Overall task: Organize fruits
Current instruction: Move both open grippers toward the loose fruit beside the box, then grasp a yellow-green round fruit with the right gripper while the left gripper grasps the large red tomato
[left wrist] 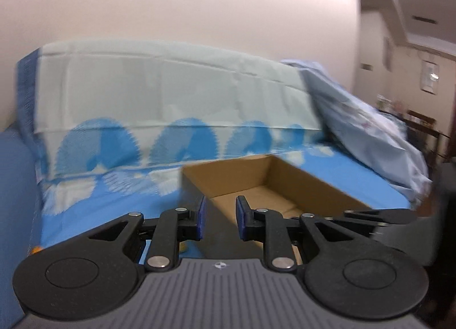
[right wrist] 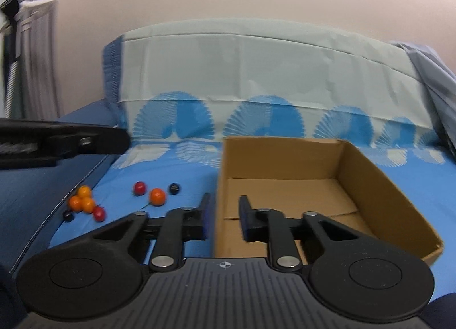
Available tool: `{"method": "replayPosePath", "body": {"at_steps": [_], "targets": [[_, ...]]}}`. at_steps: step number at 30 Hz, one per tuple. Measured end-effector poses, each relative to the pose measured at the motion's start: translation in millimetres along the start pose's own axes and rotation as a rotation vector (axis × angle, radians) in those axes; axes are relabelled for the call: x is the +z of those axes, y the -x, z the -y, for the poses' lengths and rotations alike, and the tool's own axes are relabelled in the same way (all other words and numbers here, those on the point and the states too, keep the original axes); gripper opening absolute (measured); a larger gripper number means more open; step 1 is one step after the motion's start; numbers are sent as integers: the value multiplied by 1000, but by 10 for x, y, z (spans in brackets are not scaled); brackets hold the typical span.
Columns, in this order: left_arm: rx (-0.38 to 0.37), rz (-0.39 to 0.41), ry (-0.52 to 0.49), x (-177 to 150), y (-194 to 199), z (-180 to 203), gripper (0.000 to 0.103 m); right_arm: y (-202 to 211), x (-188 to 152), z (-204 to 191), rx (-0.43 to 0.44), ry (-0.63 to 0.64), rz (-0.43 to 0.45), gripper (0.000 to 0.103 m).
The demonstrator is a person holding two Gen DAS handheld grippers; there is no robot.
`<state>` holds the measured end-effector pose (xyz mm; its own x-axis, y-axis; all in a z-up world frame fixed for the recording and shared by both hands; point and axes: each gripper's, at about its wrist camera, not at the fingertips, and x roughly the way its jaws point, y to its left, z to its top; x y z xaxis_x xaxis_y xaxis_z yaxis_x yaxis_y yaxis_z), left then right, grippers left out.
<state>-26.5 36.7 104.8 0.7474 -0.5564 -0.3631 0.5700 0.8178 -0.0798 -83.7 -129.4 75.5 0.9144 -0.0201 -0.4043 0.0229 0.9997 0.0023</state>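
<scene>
- Right gripper (right wrist: 223,219): jaws apart, nothing between them; it hangs over the near-left corner of the cardboard box (right wrist: 379,183), which looks empty.
- Left gripper (left wrist: 219,219): jaws likewise apart and empty; in the right wrist view its body juts in from the left edge, above the fruit side.
- Fruits lie loose on the blue bedsheet (right wrist: 176,175), left of the box: an orange cluster (right wrist: 82,200) far left; a single orange ball (right wrist: 157,196), a red one (right wrist: 140,188) and a dark one (right wrist: 174,188) nearer the box.
- Judged: fruit lies left of both tools and the box right; the left gripper seems nearer the cluster.
</scene>
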Motion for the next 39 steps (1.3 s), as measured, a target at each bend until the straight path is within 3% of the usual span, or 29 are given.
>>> {"method": "replayPosePath", "body": {"at_steps": [4,8,14,18,20,26,28,33,39], "targets": [[128,-53,66,-237,-123,-256,24,-68,-105,-281,36,101,-42,17],[201,-101,161,-395,-194,-568,26,-233,-261,-538,57,196,-109,18],[246,-124,287,-518,-169,-942,29,-626,-531,-852,-58,363,-191,37],[267,-138,315,-497,-221,-1022,32,-898,-702,-936,-115,400,-269,38],[274,-147,310,-501,-259,-1022,38,-990,-779,-982,-136,401,-294,38],[284,-169,291,-521,-338,-1002,38,-1174,-872,-974,-191,318,-330,34],[291,-172,303,-530,-349,-1023,38,-1216,-875,-933,-193,269,-339,27],[340,-204,356,-556,-403,-1148,38,-1153,-770,-848,-123,131,-288,26],[453,-312,412,-680,-656,-1363,38,-1011,-701,-972,42,122,-245,27]]}}
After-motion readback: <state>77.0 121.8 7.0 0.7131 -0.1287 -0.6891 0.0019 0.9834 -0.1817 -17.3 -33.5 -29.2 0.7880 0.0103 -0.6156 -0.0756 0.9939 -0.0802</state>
